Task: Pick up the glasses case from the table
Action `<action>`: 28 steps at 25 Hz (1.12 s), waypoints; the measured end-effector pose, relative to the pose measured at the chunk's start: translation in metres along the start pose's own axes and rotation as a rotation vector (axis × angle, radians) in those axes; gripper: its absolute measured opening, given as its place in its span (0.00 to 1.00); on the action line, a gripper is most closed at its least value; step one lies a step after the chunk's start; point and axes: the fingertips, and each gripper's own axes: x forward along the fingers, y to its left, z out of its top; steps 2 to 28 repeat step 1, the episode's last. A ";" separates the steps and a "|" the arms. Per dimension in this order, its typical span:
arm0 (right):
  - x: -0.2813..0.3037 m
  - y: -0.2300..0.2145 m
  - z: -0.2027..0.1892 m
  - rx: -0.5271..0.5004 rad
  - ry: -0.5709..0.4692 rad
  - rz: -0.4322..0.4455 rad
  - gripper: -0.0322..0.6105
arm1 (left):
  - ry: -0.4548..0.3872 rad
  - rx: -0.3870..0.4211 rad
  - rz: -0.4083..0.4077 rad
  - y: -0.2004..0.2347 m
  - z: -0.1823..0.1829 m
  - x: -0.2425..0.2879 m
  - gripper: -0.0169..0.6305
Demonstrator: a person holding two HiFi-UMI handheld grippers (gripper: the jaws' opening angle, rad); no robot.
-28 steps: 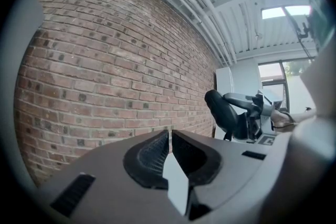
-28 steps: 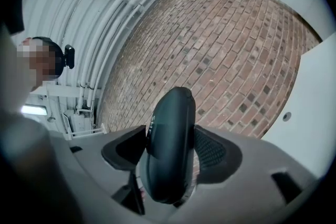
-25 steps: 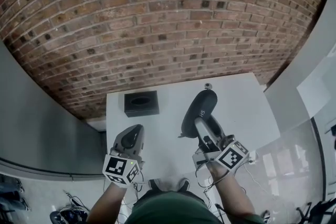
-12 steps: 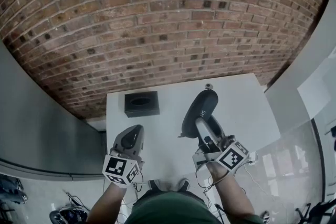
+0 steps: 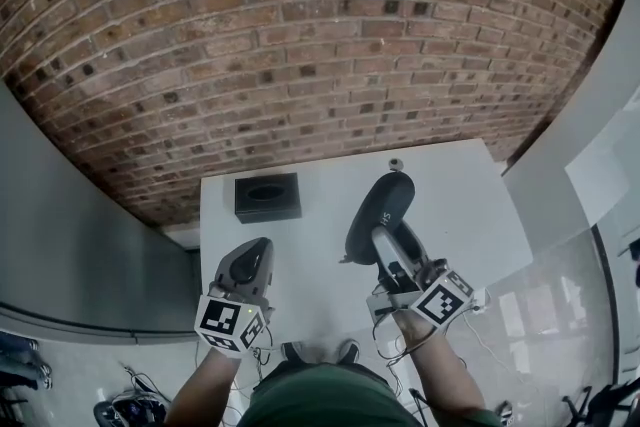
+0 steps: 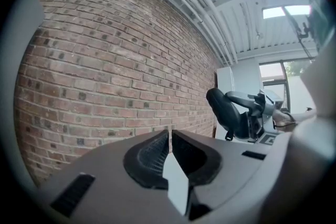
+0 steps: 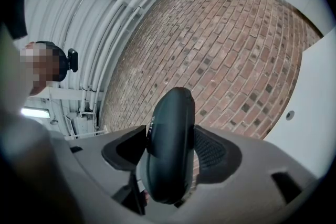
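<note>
The black oval glasses case (image 5: 380,213) is held up off the white table (image 5: 470,215) by my right gripper (image 5: 392,255), whose jaws are shut on its near end. In the right gripper view the glasses case (image 7: 170,144) stands on edge between the two pads, filling the gap, with the brick wall behind. From the left gripper view the glasses case (image 6: 227,112) shows at the right, held in the air. My left gripper (image 5: 250,267) hangs at the table's near left edge with its jaws together and nothing between them (image 6: 170,150).
A black box (image 5: 268,196) sits at the table's back left. A small round object (image 5: 396,164) lies at the far edge by the brick wall (image 5: 300,35). Grey partitions stand left and right of the table.
</note>
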 end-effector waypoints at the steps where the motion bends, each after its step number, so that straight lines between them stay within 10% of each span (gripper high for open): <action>1: -0.001 -0.001 0.000 0.000 0.002 -0.002 0.49 | 0.001 0.000 0.000 -0.001 -0.001 0.000 0.05; 28: -0.001 -0.001 0.000 0.000 0.002 -0.002 0.49 | 0.001 0.000 0.000 -0.001 -0.001 0.000 0.05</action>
